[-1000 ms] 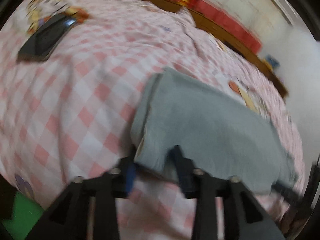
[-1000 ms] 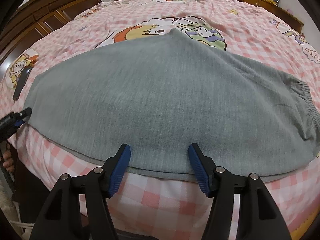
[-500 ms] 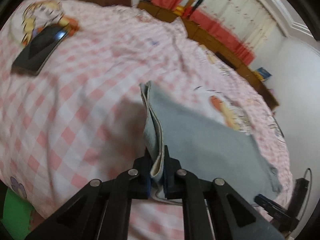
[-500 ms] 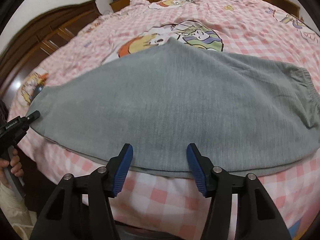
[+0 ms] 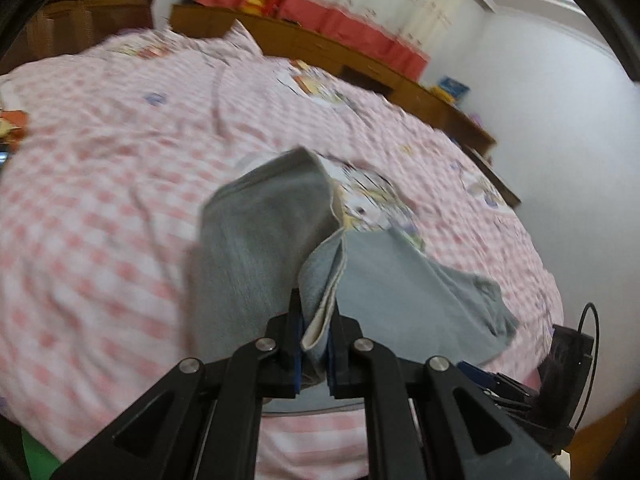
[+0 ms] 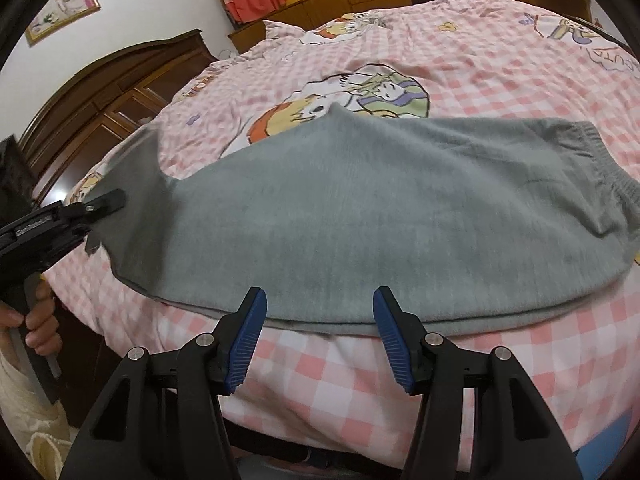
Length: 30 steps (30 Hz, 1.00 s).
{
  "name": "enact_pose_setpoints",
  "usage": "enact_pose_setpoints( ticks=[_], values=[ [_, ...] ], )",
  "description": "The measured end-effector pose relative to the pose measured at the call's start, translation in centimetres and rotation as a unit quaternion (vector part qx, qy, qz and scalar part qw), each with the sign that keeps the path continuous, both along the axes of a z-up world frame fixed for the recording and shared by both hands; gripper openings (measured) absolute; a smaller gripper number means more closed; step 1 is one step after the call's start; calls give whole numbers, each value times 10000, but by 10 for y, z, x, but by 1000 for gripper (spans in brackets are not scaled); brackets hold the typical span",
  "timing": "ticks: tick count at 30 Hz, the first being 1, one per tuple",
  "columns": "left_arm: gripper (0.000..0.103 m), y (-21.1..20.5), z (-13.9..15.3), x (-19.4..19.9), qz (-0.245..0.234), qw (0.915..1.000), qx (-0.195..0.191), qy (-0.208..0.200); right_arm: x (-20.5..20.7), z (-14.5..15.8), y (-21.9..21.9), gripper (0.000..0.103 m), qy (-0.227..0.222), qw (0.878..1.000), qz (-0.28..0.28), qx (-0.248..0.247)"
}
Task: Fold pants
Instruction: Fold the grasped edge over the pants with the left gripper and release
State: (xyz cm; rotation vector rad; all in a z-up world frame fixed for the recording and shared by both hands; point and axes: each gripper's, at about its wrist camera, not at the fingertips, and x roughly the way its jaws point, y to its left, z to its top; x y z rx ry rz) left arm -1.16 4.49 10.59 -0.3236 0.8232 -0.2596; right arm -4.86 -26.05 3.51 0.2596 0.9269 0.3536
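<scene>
First fold under way: left gripper point(image 5: 314, 354) clamped on the cuff end of the pants point(image 6: 360, 208) lying along the bed's point(image 6: 500, 64) near edge, right gripper point(image 6: 318, 334) half-open, empty at the hem; next, carry cuff toward waistband.

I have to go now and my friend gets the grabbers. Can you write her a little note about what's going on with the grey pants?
Left gripper: shut on the leg end of the grey pants, with that end lifted off the pink checked bed.
Right gripper: open, holding nothing, at the near edge of the pants' middle.
Pants: lying sideways across the bed, waistband to the right, flat except for the lifted end.
Done: leg end grabbed and raised.
Left: probably carry it over to the waistband, lay it down, smooth it and fold again.
</scene>
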Motion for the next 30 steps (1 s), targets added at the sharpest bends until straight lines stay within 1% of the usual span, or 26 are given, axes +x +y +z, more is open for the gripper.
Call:
enact_pose_setpoints(
  ticks=[4,8,9,10,11,13,15,17,19,21,22,26,28,30],
  values=[
    [8,-42,-25,20,-296,9989,177,332,1,-9,-6,57,164,9999,-47,-9],
    [8,-70,-52,29,-462,9964,360,612,4,-21,-8,57,348,9994,-35,-8],
    [13,-73,-57,30,-480,9960,378,656,4,-24,-9,57,381,9993,-30,4],
    [22,-77,-63,30,-505,9954,405,709,5,-28,-9,57,419,9991,-35,27],
    [27,-79,-67,31,-515,9951,407,742,5,-30,-10,57,436,9990,-51,55],
    [43,-82,-70,29,-555,9950,341,753,5,-34,-10,57,448,9989,-89,73],
    [51,-85,-68,26,-625,9947,367,731,5,-35,-7,58,416,9991,-67,-24],
    [57,-87,-63,20,-680,9936,533,729,5,-36,-6,59,409,9991,-33,-78],
    [67,-85,-58,12,-623,9932,707,688,6,-37,-7,62,424,9991,-25,-15],
    [71,-79,-53,4,-508,9936,821,593,6,-37,-7,64,426,9991,-7,23],
    [72,-74,-51,0,-453,9938,850,553,6,-37,-6,65,423,9991,5,12],
    [76,-51,-45,-13,-192,9937,991,485,5,-35,0,66,423,9990,47,-165],
    [79,-37,-45,-17,5,9921,1162,483,5,-32,3,65,463,9985,50,-278],
    [80,-24,-47,-22,114,9914,1182,557,7,-30,4,65,537,9981,24,-302]
  ],
)
